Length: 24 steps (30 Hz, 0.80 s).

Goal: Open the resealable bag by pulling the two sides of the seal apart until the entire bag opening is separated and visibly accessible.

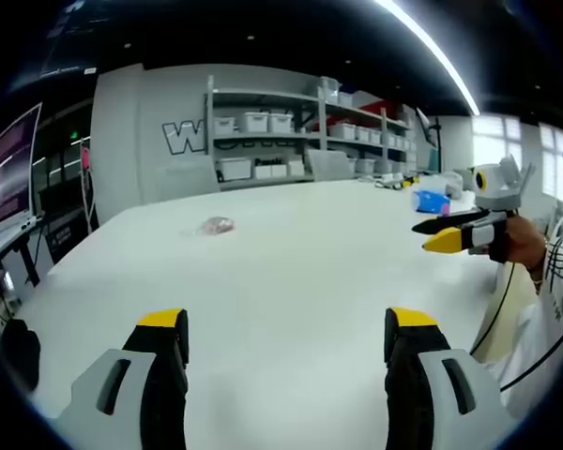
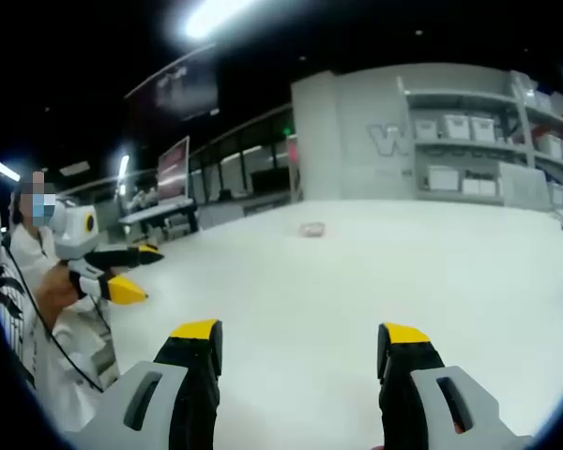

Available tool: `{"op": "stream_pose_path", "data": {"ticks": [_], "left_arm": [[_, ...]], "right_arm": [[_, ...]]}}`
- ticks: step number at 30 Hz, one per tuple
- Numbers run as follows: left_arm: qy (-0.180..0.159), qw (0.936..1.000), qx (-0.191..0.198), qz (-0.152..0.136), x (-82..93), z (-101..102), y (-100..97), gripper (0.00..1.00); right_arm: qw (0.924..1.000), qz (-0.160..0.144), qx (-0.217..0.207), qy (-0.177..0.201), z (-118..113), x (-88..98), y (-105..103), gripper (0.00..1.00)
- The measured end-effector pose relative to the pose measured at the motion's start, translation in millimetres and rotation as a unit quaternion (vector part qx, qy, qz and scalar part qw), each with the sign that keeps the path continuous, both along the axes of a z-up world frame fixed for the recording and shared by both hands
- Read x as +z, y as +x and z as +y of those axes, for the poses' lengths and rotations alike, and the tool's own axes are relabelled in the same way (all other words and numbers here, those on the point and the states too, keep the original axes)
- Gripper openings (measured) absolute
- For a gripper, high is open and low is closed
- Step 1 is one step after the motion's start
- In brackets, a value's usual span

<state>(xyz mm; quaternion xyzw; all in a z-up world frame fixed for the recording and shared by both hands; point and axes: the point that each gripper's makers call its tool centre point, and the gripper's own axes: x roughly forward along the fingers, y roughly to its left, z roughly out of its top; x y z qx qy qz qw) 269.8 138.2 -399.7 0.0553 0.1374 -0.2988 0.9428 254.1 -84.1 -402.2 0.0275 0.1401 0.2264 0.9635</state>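
Both claws held off a small bag lying far out on the white tabletop.

The small clear resealable plastic bag [image 1: 215,226], faintly pinkish, lies flat on the broad white tabletop [image 1: 291,281], well apart from both tools; what it holds is too small to tell, and its seal looks untouched. The left claw [image 1: 289,330], grey with yellow-tipped black jaws, hangs over the near side of the tabletop with jaws spread wide and nothing between them. The right claw [image 2: 301,340] is likewise gaping and empty, aimed toward the bag, presumably readying an approach so each can take one side of the seal. Beyond the bag, grey wall shelves [image 1: 300,131] carry white storage bins of unseen contents.
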Motion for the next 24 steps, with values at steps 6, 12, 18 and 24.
{"op": "stream_pose_path", "data": {"ticks": [6,12,18,24], "left_arm": [[0.001,1.0000,0.001,-0.001,0.2,1.8,-0.5,0.84],[0.000,1.0000,0.001,-0.002,0.9,2.4,-0.8,0.84],[-0.001,1.0000,0.001,-0.003,1.6,3.3,-1.9,0.84],[0.000,1.0000,0.000,-0.005,2.4,2.9,-3.4,0.84]], "right_arm": [[1.0000,0.003,0.002,0.001,1.6,-1.5,-0.5,0.67],[1.0000,0.003,0.005,0.001,3.9,-0.8,-1.4,0.67],[1.0000,0.003,0.005,0.000,4.7,-0.7,-2.6,0.67],[1.0000,0.002,0.005,0.000,4.9,0.1,-3.7,0.67]]}}
